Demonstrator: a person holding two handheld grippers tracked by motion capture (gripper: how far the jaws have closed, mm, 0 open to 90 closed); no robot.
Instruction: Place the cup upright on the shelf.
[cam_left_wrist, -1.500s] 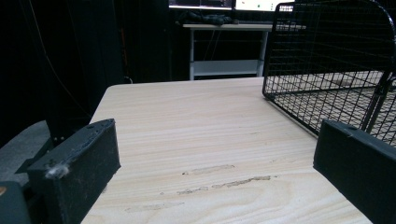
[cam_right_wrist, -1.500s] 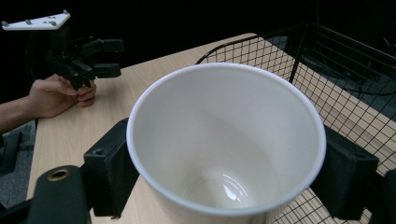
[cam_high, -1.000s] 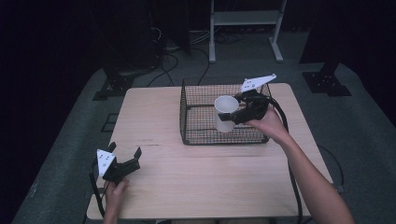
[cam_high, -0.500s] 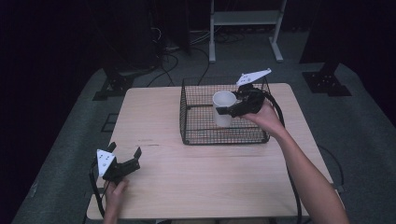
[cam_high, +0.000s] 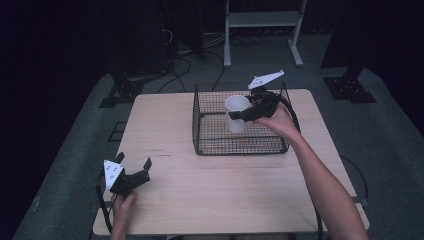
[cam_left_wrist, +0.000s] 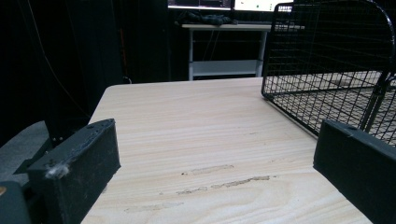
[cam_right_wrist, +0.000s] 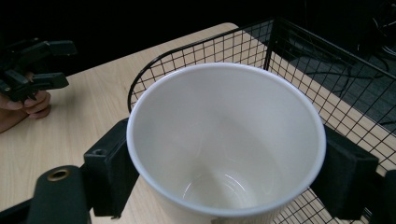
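A white cup (cam_high: 235, 115) stands upright and empty, raised inside the black wire basket (cam_high: 240, 146), its rim above the basket's top edge. My right gripper (cam_high: 244, 115) is shut on the cup from the right side. In the right gripper view the cup (cam_right_wrist: 224, 140) sits squeezed between both black jaws of my right gripper (cam_right_wrist: 225, 173). My left gripper (cam_high: 134, 175) rests open near the table's front left corner, holding nothing. The left gripper view has my left gripper (cam_left_wrist: 215, 172) with its jaws wide apart over bare wood, the basket (cam_left_wrist: 336, 70) ahead to the right.
The basket stands on the far right half of the light wooden table (cam_high: 165, 135). The person's left hand and gripper (cam_right_wrist: 32, 65) lie far off across the table. Dark floor, cables and a white stand (cam_high: 260, 20) lie beyond the far edge.
My right gripper has lifted the cup a little inside the basket and carried it slightly to the left. The left gripper has stayed still.
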